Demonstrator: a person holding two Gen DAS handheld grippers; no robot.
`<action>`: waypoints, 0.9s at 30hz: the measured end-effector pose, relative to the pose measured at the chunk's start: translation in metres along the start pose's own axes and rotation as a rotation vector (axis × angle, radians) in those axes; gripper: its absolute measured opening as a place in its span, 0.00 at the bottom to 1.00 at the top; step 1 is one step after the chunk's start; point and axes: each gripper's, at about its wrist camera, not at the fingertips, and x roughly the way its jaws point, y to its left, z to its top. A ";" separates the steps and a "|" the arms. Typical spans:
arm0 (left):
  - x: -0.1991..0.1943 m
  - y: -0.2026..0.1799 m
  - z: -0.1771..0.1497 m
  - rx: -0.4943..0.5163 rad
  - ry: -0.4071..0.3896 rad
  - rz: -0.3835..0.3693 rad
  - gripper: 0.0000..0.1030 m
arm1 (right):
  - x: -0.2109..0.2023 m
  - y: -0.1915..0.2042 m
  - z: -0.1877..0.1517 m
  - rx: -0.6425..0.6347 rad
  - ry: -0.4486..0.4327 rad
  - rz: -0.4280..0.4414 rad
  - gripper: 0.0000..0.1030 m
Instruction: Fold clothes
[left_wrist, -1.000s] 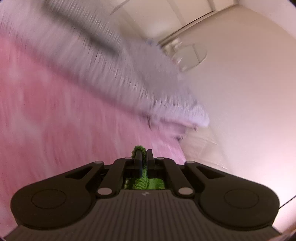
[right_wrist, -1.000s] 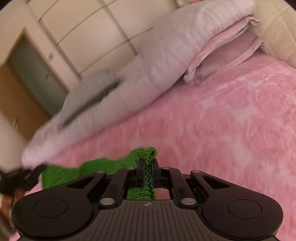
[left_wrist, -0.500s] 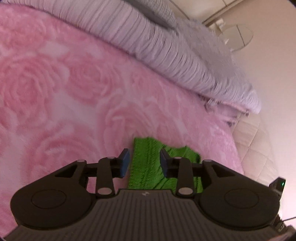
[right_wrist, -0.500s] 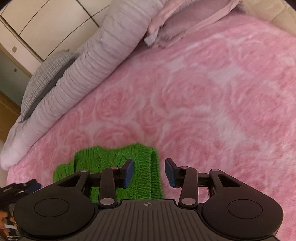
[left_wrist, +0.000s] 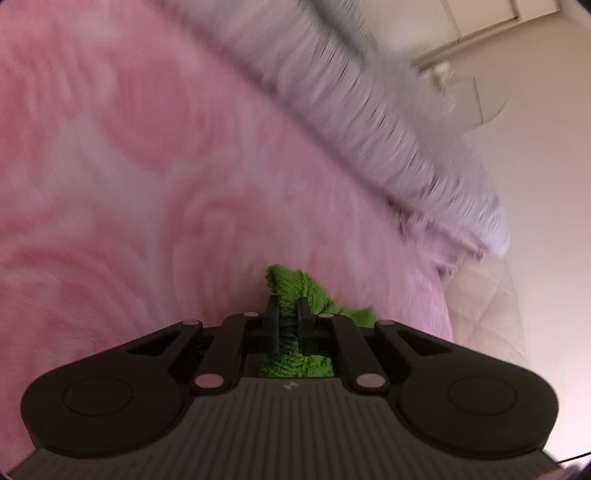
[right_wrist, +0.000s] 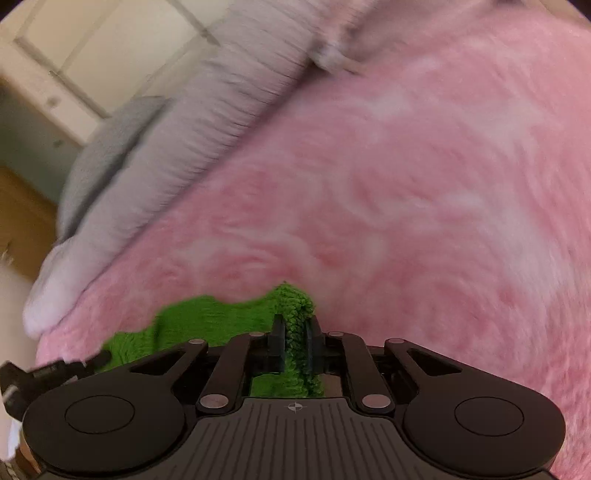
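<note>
Nearest the left wrist camera, the left gripper (left_wrist: 287, 317) has its two dark fingers drawn together on a bunched edge of a green knit garment (left_wrist: 295, 291), and the yarn shows both between the pads and below them, inside the gripper's frame. A small fold of the knit pokes up past the fingertips and trails off to the right, over the pink rose-patterned bedspread (left_wrist: 129, 166). In the right wrist view, the right gripper (right_wrist: 295, 332) is likewise clamped on the green knit garment (right_wrist: 207, 317), pinching a ribbed edge that stands upright between its fingers. From there the cloth runs away to the left, stretching low over the pink rose-patterned bedspread (right_wrist: 406, 184) toward a dark piece of hardware at the left edge of the frame, too blurred to identify with certainty. Whether the garment's middle touches the bed cannot be told. Both views are smeared by motion blur. Beyond the garment, the bedspread fills most of each picture. At its far side lies a long grey ribbed pillow (right_wrist: 192, 147), seen in the left view as well (left_wrist: 369, 122), with a flatter grey cushion (right_wrist: 110, 144) behind it in the right view. Farthest off stand pale panelled wardrobe doors (right_wrist: 110, 48) and a plain cream wall (left_wrist: 546, 166).
</note>
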 end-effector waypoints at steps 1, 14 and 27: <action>-0.018 -0.009 0.002 0.006 -0.050 -0.006 0.04 | -0.007 0.010 0.005 -0.029 -0.010 0.037 0.08; -0.022 -0.039 0.068 0.112 -0.123 0.140 0.23 | 0.020 0.049 0.057 0.003 -0.034 -0.066 0.35; -0.205 0.018 -0.156 -0.195 0.262 0.354 0.30 | -0.169 0.011 -0.164 0.164 0.257 -0.192 0.51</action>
